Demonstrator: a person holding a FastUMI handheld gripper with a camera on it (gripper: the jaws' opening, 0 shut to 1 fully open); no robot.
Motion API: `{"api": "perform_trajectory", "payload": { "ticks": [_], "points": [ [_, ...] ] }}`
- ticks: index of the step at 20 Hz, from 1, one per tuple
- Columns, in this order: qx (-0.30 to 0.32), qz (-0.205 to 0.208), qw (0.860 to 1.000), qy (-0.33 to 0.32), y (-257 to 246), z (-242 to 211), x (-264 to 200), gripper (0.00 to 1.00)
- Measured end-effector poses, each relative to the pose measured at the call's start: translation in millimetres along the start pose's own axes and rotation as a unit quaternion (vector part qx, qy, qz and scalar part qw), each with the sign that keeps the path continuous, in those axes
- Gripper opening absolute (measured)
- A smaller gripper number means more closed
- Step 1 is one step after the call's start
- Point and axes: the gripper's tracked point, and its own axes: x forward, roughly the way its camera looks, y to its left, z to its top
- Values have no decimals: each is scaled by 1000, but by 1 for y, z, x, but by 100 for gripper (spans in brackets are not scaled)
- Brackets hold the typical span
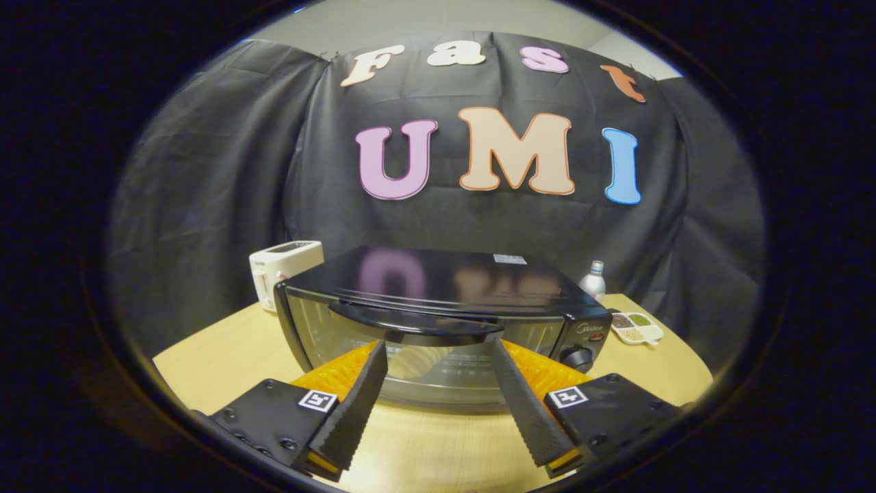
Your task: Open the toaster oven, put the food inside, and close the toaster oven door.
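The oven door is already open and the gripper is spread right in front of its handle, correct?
Not quite. The gripper view shows the oven door closed, its handle up against the oven. The gripper is indeed spread open right before that handle.

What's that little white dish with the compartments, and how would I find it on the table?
Start at the black toaster oven on the wooden table, its door closed, just ahead of the open tool. Past its knob-side end, in front of a silver bottle, sits the small white dish. Its compartments hold green, brown and pale contents, unlike the plain white toaster at the opposite end.
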Motion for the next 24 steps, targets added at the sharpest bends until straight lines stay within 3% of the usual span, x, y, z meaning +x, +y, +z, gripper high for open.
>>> {"api": "perform_trajectory", "payload": {
  "ticks": [5, 13, 24],
  "points": [
    [29, 22, 999, -36, -2, 44, -46, 96],
    [3, 32, 996, -84, -9, 102, -107, 96],
    [18, 26, 994, -102, -23, 109, -131, 96]
  ]
}}
